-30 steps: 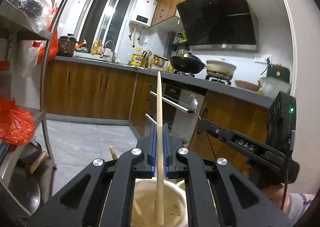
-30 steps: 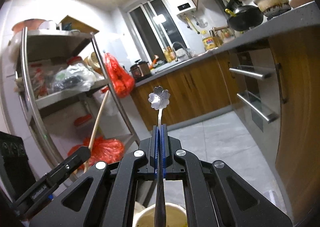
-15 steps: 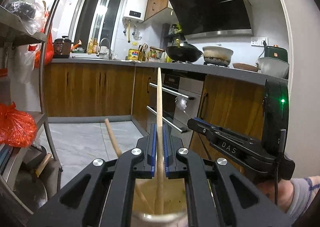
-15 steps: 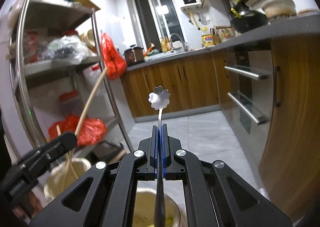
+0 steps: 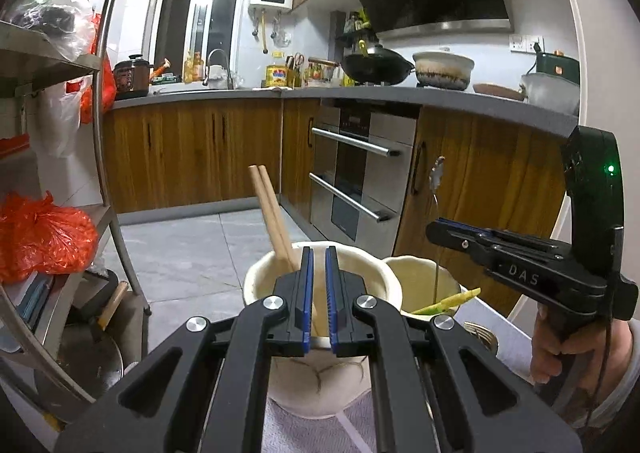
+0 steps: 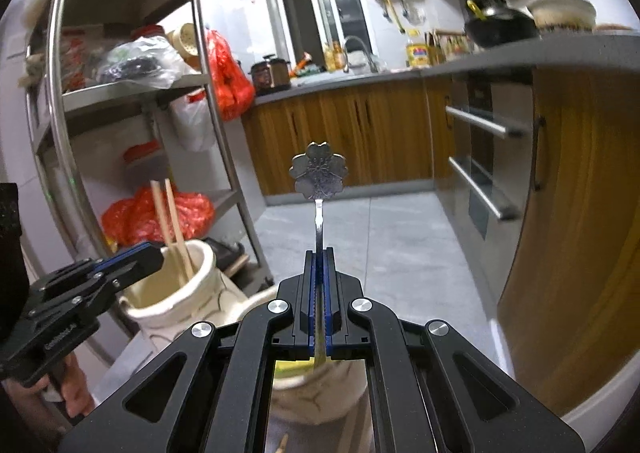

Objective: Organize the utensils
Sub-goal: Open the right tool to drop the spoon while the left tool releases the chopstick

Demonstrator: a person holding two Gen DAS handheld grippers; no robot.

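- Directly ahead of the left gripper (image 5: 316,295): a cream ceramic jar (image 5: 362,273) standing on a pale cloth, with two wooden chopsticks (image 5: 272,217) leaning in it toward the gripper's left. The jaws stand slightly parted over the jar mouth with nothing between them.
- Just right of that jar, touching or nearly so: a second cream jar (image 5: 420,267) holding a yellow-green utensil (image 5: 448,303) of uncertain kind.
- Above the second jar: the right gripper (image 6: 319,293), pads closed on the shaft of a metal spoon (image 6: 319,173) with a flower-shaped end pointing up; the lower end dips toward the jar mouth.
- Step in hand, as a judgement: chopsticks appear deposited and let go; the spoon is about to be dropped into the second jar.
- Next move calls for: lowering the spoon until its lower end is well inside the rim, then parting the jaws; the left gripper needs to lift straight away without knocking the chopsticks.
- Hidden or unclear:
  - the spoon's lower end, masked by the right gripper in its own view and thin in the left view;
  - the second jar's interior and depth;
  - a small wooden tip at the bottom edge of the right view, unidentified;
  - both jar bases, cut off by the gripper bodies.
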